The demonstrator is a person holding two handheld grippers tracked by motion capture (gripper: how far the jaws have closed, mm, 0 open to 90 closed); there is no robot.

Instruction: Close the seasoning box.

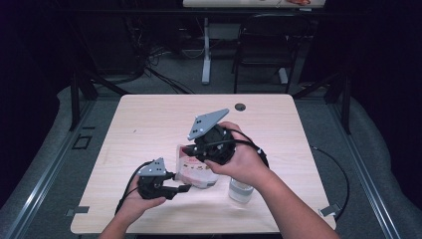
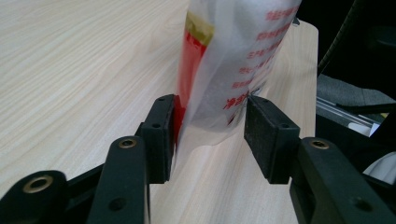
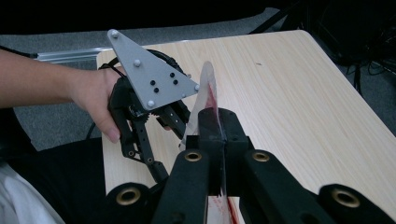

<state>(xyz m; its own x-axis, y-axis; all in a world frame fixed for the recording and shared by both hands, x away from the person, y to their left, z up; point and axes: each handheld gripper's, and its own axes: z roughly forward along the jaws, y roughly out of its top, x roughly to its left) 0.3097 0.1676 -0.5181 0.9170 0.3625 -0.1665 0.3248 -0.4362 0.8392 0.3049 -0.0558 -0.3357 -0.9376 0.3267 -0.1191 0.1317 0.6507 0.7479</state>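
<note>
A white plastic pouch [image 1: 195, 172] with red printing and a red-and-gold strip is standing upright near the table's front edge, its flat top edge [image 3: 208, 88] pinched thin.

Red Chinese print on white pouch [image 2: 243, 56] between my left claw [image 2: 210, 135] pads: several short rows of characters, bigger row lowest. Strokes too blurred and slanted for me to read any word. Red-and-gold band along pouch edge, no legible lettering there.

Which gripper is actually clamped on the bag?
The right gripper: its jaws pinch the bag edge. The left gripper straddles the bag, jaws apart.
</note>
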